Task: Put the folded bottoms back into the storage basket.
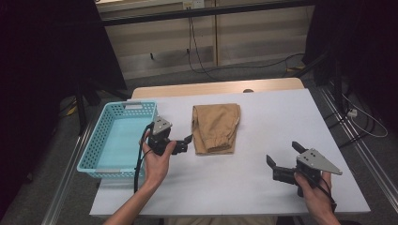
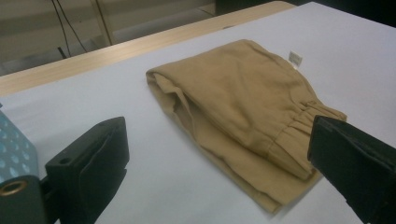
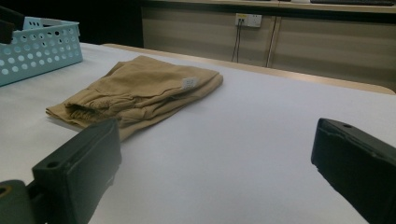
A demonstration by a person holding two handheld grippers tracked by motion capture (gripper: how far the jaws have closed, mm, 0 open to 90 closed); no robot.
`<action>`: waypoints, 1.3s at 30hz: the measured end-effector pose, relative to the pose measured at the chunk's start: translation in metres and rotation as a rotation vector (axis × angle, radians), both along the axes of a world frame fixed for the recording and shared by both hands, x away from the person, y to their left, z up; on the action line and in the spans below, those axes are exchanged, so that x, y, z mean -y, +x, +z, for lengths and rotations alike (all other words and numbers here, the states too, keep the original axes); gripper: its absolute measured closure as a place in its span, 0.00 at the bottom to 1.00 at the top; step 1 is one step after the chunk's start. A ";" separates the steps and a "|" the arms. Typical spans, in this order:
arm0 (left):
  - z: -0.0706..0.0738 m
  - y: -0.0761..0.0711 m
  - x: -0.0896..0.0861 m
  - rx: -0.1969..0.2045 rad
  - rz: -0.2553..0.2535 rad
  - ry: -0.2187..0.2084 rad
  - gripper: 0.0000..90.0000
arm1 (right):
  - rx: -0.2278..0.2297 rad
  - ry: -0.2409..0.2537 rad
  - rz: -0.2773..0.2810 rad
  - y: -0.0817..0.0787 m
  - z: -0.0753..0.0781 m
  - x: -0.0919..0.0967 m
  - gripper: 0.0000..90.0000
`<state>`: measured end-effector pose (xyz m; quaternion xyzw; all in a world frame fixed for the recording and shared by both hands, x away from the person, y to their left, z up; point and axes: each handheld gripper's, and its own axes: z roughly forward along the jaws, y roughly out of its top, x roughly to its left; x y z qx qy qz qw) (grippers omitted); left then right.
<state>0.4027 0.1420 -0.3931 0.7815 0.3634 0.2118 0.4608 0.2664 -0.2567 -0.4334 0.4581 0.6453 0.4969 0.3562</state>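
— Where are the folded tan trousers (image 1: 216, 128) lying?

— They are lying on the white table (image 1: 263, 187), just beside the light blue basket (image 1: 96, 150), with the elastic waistband facing the person.

— What is the left gripper (image 1: 187, 144) doing?

— It is hovering between the basket and the trousers, its jaws standing wide apart and holding nothing, pointing at the cloth.

— And the right gripper (image 1: 283, 155)?

— It is resting well apart from the trousers, near the table's right side, jaws also spread wide and gripping nothing.

The folded pants (image 1: 216, 127) are being kept in the middle of the table (image 1: 281, 117), with the basket (image 1: 96, 150) lying to their left.
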 end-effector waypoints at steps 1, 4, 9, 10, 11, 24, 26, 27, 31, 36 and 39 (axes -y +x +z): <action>-0.001 0.002 0.000 -0.001 -0.001 -0.008 0.06 | 0.000 0.000 0.000 0.000 0.000 0.000 0.02; -0.002 0.009 0.002 -0.009 -0.021 -0.017 0.06 | -0.003 -0.004 0.010 0.001 -0.001 -0.002 0.02; -0.001 0.018 0.009 -0.048 -0.029 -0.013 0.06 | -0.008 -0.004 0.018 0.002 -0.001 -0.004 0.02; -0.001 0.018 0.009 -0.048 -0.029 -0.013 0.06 | -0.007 -0.005 0.020 0.002 -0.001 -0.004 0.02; -0.001 0.019 0.011 -0.052 -0.035 -0.005 0.06 | -0.007 -0.005 0.018 0.001 -0.001 -0.004 0.02; 0.000 0.034 0.028 -0.187 -0.086 0.017 0.07 | -0.012 -0.001 0.007 0.000 -0.002 -0.002 0.02; -0.001 0.036 0.028 -0.183 -0.082 0.007 0.07 | -0.011 -0.002 0.008 0.000 -0.002 -0.002 0.01; -0.002 0.039 0.028 -0.180 -0.081 0.003 0.07 | -0.011 -0.002 0.008 -0.001 -0.002 -0.002 0.01; -0.008 0.050 0.030 -0.185 -0.091 -0.019 0.07 | -0.015 -0.005 0.006 -0.001 -0.002 -0.001 0.02; -0.016 0.066 0.033 -0.200 -0.050 0.006 0.07 | -0.015 -0.004 0.004 -0.001 -0.002 0.000 0.02; -0.020 0.072 0.036 -0.199 -0.010 0.015 0.08 | -0.015 -0.005 0.005 -0.001 -0.002 0.000 0.02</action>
